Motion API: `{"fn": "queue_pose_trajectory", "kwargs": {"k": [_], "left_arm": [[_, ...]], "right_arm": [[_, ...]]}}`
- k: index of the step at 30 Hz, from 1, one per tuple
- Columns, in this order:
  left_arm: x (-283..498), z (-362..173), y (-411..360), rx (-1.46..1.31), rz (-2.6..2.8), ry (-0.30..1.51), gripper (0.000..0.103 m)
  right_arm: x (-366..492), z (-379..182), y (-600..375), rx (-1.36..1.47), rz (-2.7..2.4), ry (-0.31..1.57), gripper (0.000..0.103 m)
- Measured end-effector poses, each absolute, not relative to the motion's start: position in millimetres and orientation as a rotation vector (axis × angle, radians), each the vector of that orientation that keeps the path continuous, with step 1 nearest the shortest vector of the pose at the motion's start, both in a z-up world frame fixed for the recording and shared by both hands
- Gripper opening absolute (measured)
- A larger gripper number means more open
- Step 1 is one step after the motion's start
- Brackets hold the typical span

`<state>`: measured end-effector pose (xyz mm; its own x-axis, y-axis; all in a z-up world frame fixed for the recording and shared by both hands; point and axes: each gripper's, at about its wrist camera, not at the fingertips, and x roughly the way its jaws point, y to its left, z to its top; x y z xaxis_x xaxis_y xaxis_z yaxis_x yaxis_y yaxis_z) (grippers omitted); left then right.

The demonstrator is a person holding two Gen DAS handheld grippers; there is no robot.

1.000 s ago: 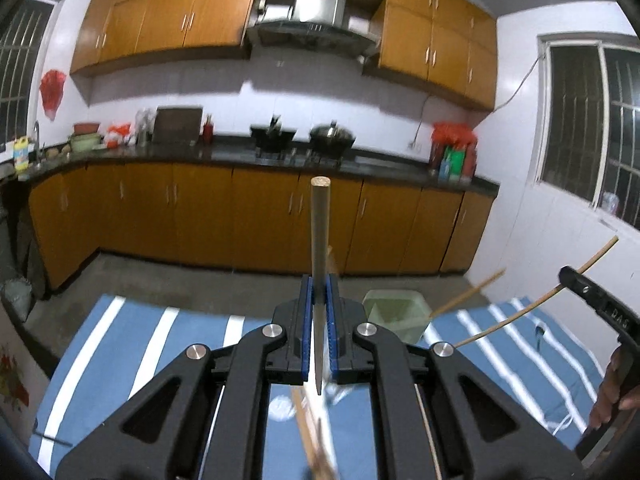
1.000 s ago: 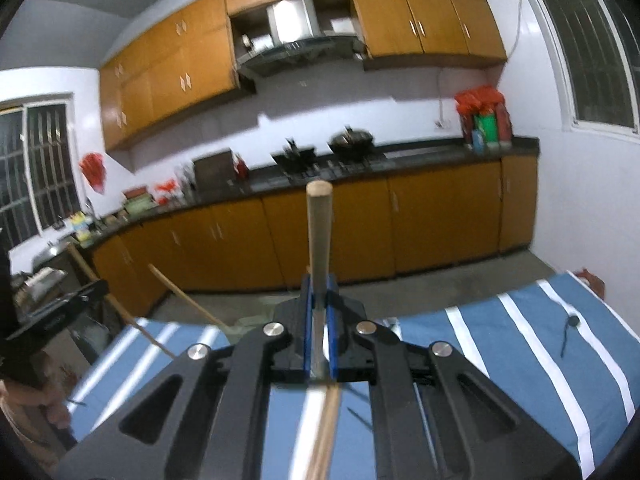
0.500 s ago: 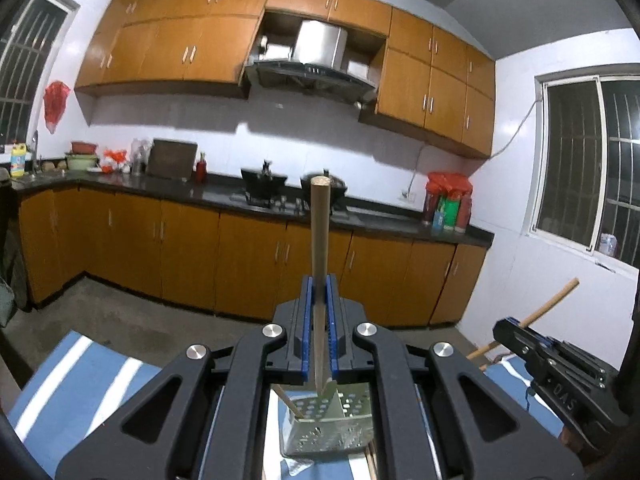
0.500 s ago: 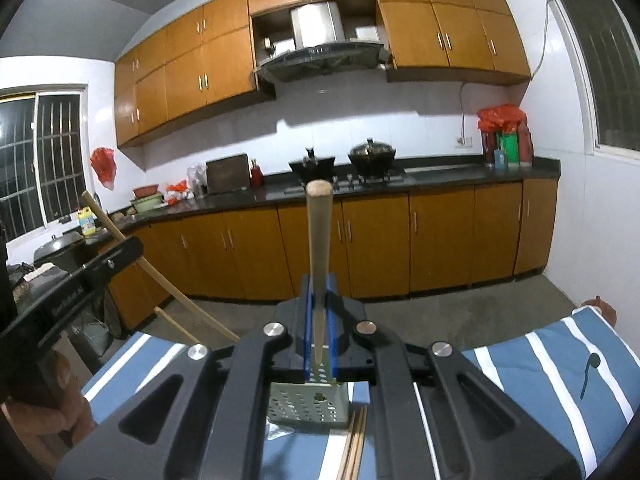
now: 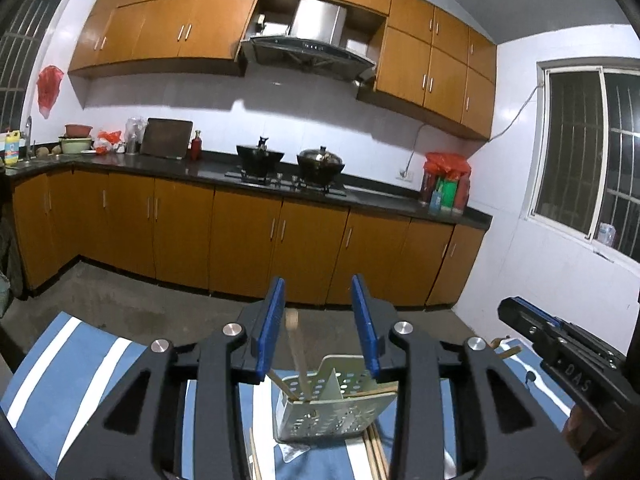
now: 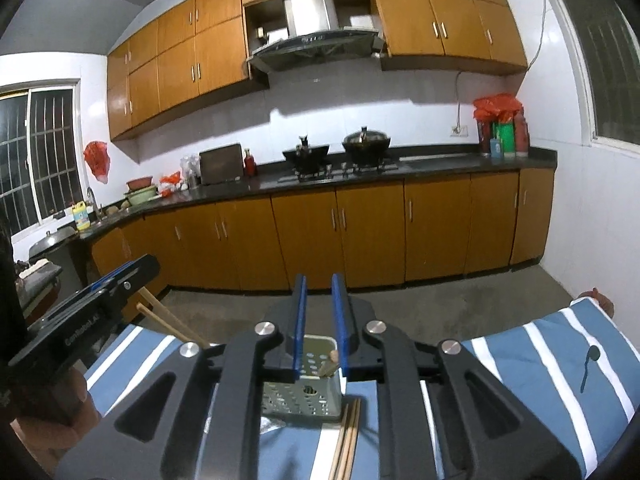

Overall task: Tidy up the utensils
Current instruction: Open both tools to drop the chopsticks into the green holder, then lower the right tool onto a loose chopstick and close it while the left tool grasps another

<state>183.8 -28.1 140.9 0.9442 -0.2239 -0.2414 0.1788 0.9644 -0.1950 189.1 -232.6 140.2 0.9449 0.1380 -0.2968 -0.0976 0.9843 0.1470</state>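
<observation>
Wooden chopsticks [image 5: 297, 354] inside perforated holder [image 5: 332, 408]

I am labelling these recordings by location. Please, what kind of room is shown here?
Most likely a home kitchen. A range hood hangs over a gas stove with two dark pots, wooden cabinets run under a dark countertop, and a sink tap stands near the window.

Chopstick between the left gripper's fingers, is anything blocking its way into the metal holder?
Nothing visible. The chopstick already leans with its lower end inside the perforated holder. The left gripper has just been opening its jaws, which stand clear of it.
</observation>
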Motion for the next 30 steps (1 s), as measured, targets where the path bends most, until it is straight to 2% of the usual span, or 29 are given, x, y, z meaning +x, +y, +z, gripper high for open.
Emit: {"fn": "queue_pose_trajectory", "kwargs": {"k": [7,12,18,22,30], "left_arm": [[149.5,153.9,-4.4,-0.217,-0.188,0.207,0.038],[124.2,131.7,18.2,-0.179,-0.108,0.238,0.043],[129.9,41.3,33.5,-0.127,-0.026,0.521,0.043],[130.0,-8.0,35.2,-0.140,-0.044,0.672,0.037],[122.9,-54.3,23.3,-0.142,-0.091,0.806,0.032]], "right_arm": [[151.0,145.4,-256.1,0.147,0.071,0.268,0.019],[133.7,100.0,-278.0,0.163,0.007,0.364,0.021],[149.2,2.1,-272.5,0.192,0.032,0.667,0.022],[153.9,-53.4,-248.0,0.181,0.091,0.823,0.020],[159.9,-87.4,-225.3,0.162,0.114,0.907,0.015]]}}
